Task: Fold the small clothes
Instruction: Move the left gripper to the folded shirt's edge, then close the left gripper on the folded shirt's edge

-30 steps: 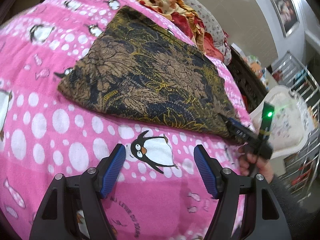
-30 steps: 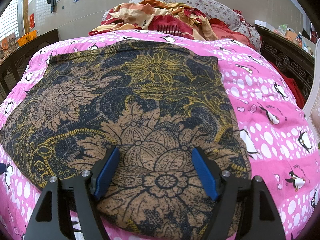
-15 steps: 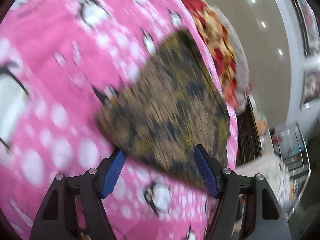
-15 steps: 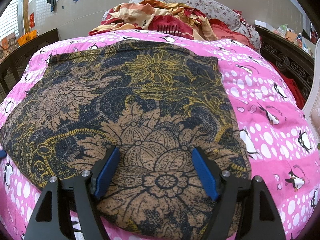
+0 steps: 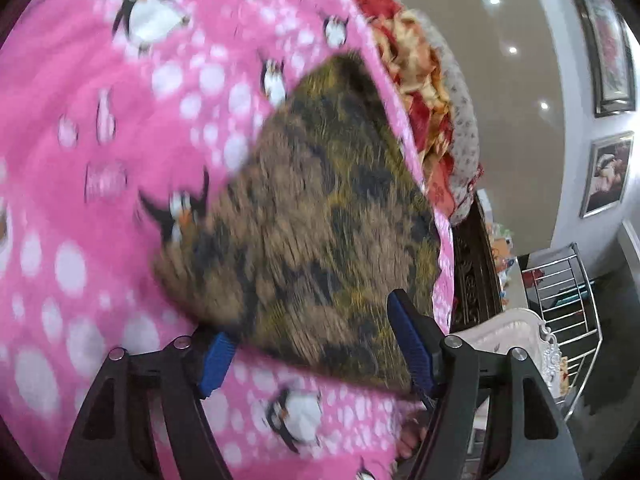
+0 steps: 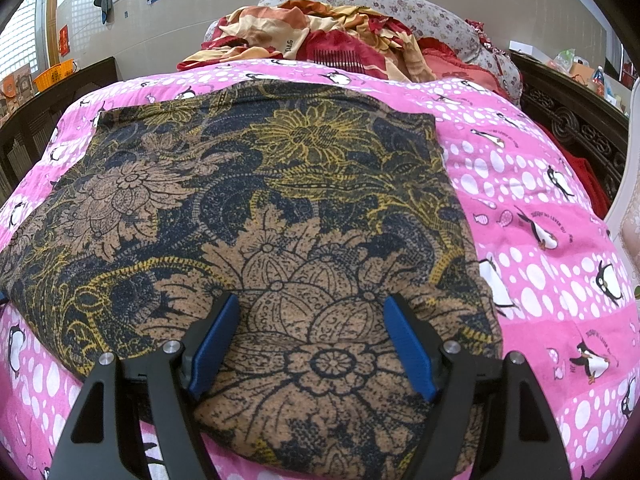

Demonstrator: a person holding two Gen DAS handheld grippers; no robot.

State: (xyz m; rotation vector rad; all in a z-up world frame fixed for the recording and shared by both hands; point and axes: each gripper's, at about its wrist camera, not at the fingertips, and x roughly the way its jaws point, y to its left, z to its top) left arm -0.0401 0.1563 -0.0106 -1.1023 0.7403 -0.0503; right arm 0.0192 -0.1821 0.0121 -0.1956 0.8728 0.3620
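A dark floral cloth [image 6: 260, 216] in brown, navy and yellow lies flat on the pink penguin bedspread [image 6: 540, 208]. My right gripper [image 6: 312, 340] is open, its blue fingers [image 6: 408, 348] low over the cloth's near edge. My left gripper [image 5: 316, 340] is open at another edge of the same cloth [image 5: 320, 220], blurred there, one finger [image 5: 216, 356] at the cloth's corner and the other over the fabric. Neither gripper holds the cloth.
A heap of red and orange bedding [image 6: 320, 36] and a floral pillow [image 6: 440, 20] lie at the bed's far end. A dark carved bed frame [image 6: 572, 120] runs along the right. A white chair [image 5: 516, 336] and a metal rack [image 5: 568, 296] stand beside the bed.
My left gripper has swung in from the bare bedspread to the cloth's edge, and its view has tilted. My right gripper has not moved.
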